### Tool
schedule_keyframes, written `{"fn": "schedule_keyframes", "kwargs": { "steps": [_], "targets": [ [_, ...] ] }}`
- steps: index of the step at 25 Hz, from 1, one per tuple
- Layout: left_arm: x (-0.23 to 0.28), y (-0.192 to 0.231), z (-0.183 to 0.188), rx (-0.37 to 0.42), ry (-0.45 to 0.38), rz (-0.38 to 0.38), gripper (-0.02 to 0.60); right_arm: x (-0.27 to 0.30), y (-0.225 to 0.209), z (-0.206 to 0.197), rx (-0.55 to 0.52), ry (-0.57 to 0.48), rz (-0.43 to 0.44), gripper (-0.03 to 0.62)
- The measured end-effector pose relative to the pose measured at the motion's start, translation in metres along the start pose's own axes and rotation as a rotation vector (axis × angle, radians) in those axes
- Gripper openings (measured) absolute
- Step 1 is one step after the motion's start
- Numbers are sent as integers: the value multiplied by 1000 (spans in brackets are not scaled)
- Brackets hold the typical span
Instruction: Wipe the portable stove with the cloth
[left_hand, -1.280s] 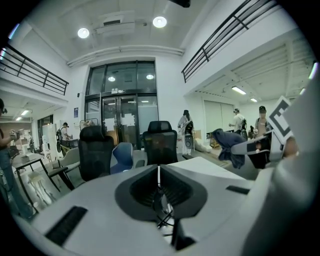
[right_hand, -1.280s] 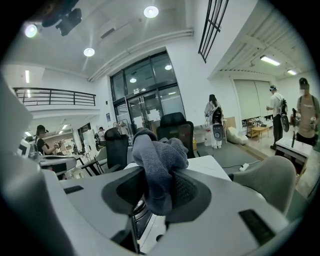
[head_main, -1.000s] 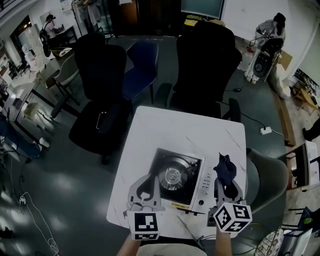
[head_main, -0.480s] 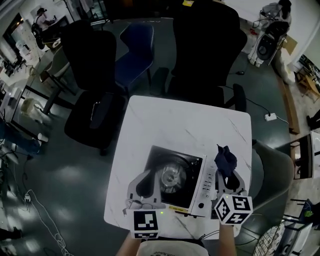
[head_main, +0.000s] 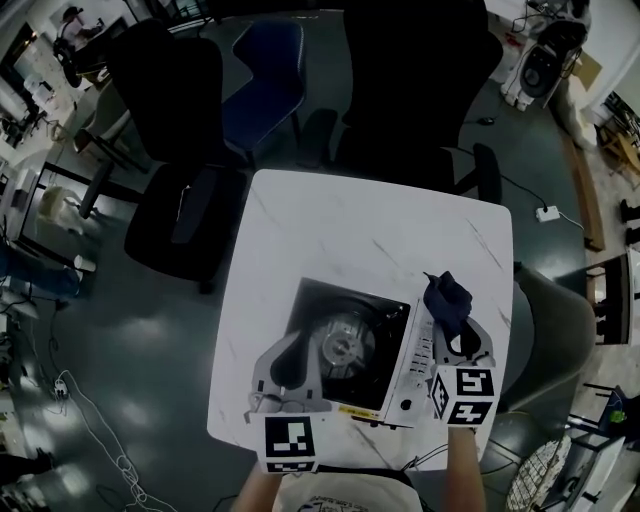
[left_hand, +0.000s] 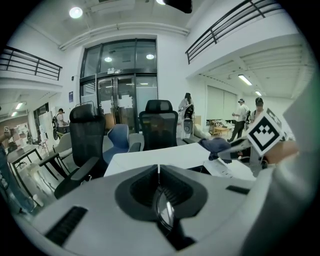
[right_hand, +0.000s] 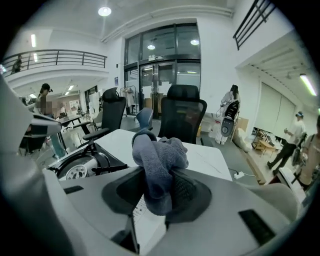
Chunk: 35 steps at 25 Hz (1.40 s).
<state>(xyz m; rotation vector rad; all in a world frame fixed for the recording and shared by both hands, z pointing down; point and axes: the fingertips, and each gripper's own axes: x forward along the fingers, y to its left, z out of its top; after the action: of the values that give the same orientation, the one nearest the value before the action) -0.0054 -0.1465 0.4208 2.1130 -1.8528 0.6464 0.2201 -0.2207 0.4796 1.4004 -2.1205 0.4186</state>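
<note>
Stove: near edge of table, wiping apparently not begun. Cloth: bunched, clenched in right gripper; had drawn in from beside the stove to its right edge, contact possibly not yet made. Left gripper: jaws pressed together on nothing, over stove's near-left corner.

Left tongs: jaws pressed together, nothing between them, tips pointing away from the body. Right tongs: jaws clamped on the cloth, which bunches up above the tips. Both are held low in front of the torso, side by side but apart. Right hand grips at the rear; forearms reach forward.
</note>
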Motion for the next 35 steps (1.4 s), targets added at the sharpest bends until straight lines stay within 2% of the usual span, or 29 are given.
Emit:
{"fn": "schedule_keyframes", "kwargs": {
  "steps": [10, 20, 35],
  "targets": [
    [-5, 5, -11, -5, 6, -14, 21, 7, 5, -27, -144, 114, -38, 130],
    [-17, 12, -15, 6, -7, -73, 21, -10, 18, -49, -168, 178, -93, 130],
    [-28, 35, -19, 34, -15, -162, 21, -47, 43, -80, -103, 263, -158, 130]
  ]
}}
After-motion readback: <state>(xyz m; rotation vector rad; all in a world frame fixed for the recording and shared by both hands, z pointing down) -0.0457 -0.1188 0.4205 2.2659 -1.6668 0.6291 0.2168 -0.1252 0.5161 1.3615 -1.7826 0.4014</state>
